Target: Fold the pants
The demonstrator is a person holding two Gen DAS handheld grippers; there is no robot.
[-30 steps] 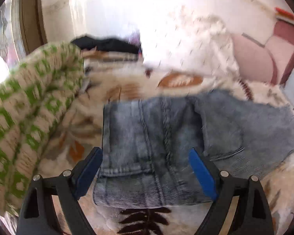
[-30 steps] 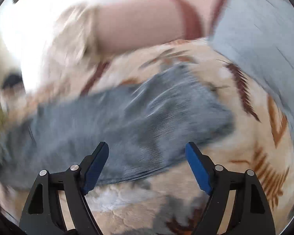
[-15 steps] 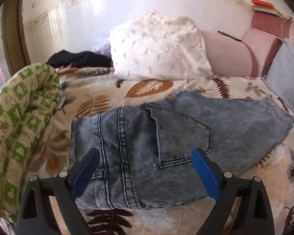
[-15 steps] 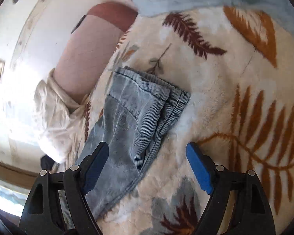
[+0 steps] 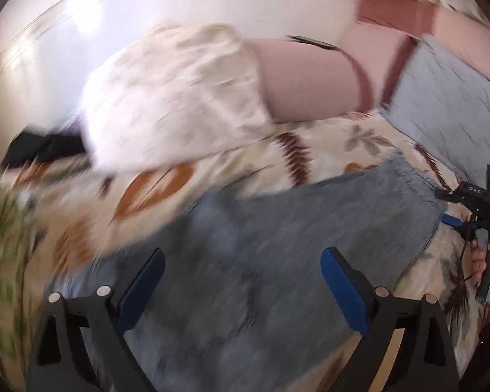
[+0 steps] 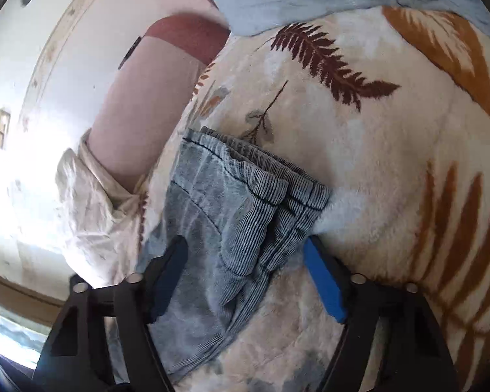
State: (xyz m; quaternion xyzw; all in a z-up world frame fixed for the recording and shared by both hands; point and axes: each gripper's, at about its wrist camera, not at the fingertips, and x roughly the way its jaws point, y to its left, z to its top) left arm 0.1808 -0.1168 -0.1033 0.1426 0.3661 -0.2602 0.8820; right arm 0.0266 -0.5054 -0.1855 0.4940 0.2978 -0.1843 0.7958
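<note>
- The pants (image 5: 277, 245) lie flat on the blanket (image 6: 392, 170), the landmark here.
- A pillow (image 5: 173, 98) rests on the blanket behind the pants.
- A bolster (image 5: 310, 78) sits right of that pillow.
- A folded throw (image 5: 0, 245) lies left of the pants.

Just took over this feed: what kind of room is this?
Most likely a bedroom or a living room with a daybed. The jeans lie on a plush leaf-print blanket, with a white pillow and pink bolster cushions against the wall.
</note>
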